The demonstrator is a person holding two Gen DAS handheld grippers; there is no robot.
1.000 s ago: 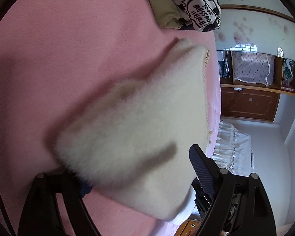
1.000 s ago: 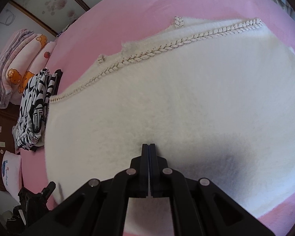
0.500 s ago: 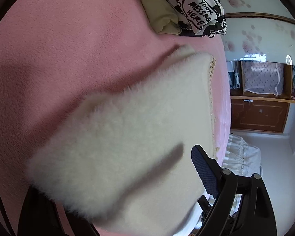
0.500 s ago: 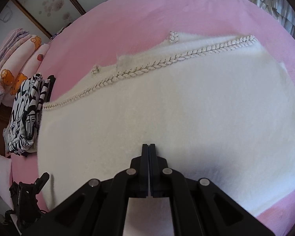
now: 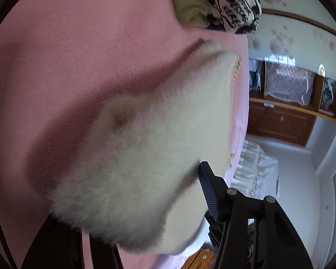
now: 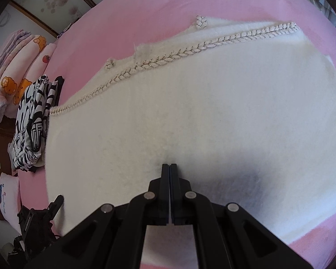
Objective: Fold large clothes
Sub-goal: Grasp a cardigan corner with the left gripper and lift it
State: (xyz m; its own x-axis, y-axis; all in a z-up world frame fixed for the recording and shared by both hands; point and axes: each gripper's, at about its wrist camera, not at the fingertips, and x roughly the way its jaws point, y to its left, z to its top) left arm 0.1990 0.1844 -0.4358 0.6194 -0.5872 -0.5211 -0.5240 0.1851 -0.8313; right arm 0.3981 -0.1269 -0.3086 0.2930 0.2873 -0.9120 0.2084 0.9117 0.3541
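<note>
the fluffy white garment (image 6: 190,116) lies spread on the pink bed (image 6: 145,6), its braided trim (image 6: 172,56) toward the far side. the right tongs (image 6: 169,168) are pressed together, tips down on the fabric. the left tongs (image 5: 145,201) are closing with a lifted corner of the garment between them; the pads' contact is hidden. folded printed clothes (image 6: 31,125) sit beside it.

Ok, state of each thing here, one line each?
White fluffy garment: spread flat on the pink bed, one edge lifted.
Left gripper: jaws closing around the garment's lifted edge.
Right gripper: jaws shut, empty, over the garment.
Black-and-white clothes: folded, alongside.
</note>
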